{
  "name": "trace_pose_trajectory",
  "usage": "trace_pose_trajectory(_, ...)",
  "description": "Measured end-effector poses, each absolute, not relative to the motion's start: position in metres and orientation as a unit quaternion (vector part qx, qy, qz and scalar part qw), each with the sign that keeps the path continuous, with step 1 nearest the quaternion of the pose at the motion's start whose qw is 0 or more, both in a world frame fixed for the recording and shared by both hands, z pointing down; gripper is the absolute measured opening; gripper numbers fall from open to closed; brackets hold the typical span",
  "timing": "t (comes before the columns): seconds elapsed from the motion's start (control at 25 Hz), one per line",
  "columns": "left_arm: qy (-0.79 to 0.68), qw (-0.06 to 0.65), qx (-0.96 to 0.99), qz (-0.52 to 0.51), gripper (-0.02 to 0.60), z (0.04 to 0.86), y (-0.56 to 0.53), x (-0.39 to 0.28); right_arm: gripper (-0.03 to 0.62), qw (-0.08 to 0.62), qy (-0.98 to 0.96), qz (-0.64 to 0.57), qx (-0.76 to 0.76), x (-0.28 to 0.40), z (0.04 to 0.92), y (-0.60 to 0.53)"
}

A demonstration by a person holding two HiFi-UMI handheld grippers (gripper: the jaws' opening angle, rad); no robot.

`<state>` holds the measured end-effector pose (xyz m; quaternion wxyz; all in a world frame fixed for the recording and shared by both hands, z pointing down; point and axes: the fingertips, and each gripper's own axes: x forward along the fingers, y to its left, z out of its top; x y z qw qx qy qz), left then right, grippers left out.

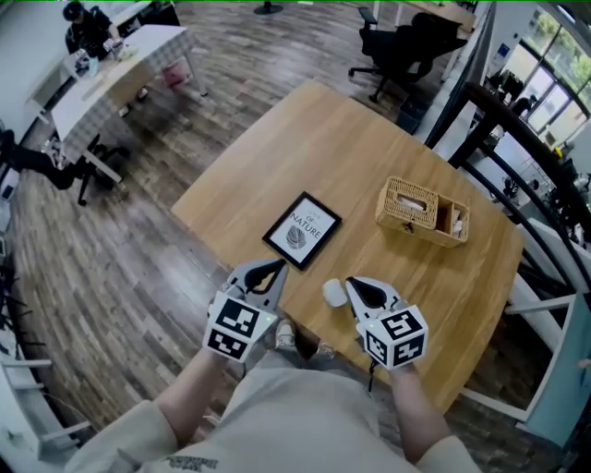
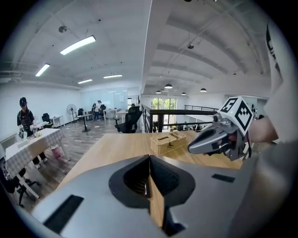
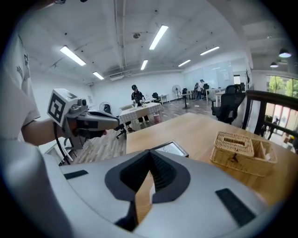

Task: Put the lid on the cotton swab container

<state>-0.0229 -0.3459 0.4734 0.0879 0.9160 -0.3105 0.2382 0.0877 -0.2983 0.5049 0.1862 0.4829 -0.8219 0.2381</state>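
A small white round piece (image 1: 334,293), either the cotton swab container or its lid, lies near the front edge of the wooden table (image 1: 360,148); I cannot tell which it is. My right gripper (image 1: 356,285) hovers just right of it, jaws together and holding nothing. My left gripper (image 1: 274,269) is held over the table's front left edge, also shut and empty, a hand's width left of the white piece. Each gripper view shows the other gripper in the air: the right gripper (image 2: 192,148) and the left gripper (image 3: 129,123). Neither gripper view clearly shows the white piece.
A black-framed "NATURE" picture (image 1: 302,230) lies flat just beyond the left gripper. A wicker basket (image 1: 420,211) sits at the right rear of the table. Past the table's right side runs a black railing (image 1: 517,157). Office chairs (image 1: 397,46) and a person at a cloth-covered table (image 1: 88,28) are far off.
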Motion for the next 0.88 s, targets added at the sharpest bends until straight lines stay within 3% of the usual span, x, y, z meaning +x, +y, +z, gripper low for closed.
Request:
trace_pose_trajectory(0.44, -0.296, 0.008, 0.942, 0.156, 0.023, 0.358, -0.353, -0.01, 0.026, 0.088, -0.829, 0.113, 0.54, 0.108, 0.36, -0.287)
trace_pose_trajectory(0.88, -0.296, -0.042, 0.95, 0.092, 0.023, 0.288, -0.335, -0.004, 0.026, 0.067, -0.801, 0.024, 0.595, 0.133, 0.284, -0.258)
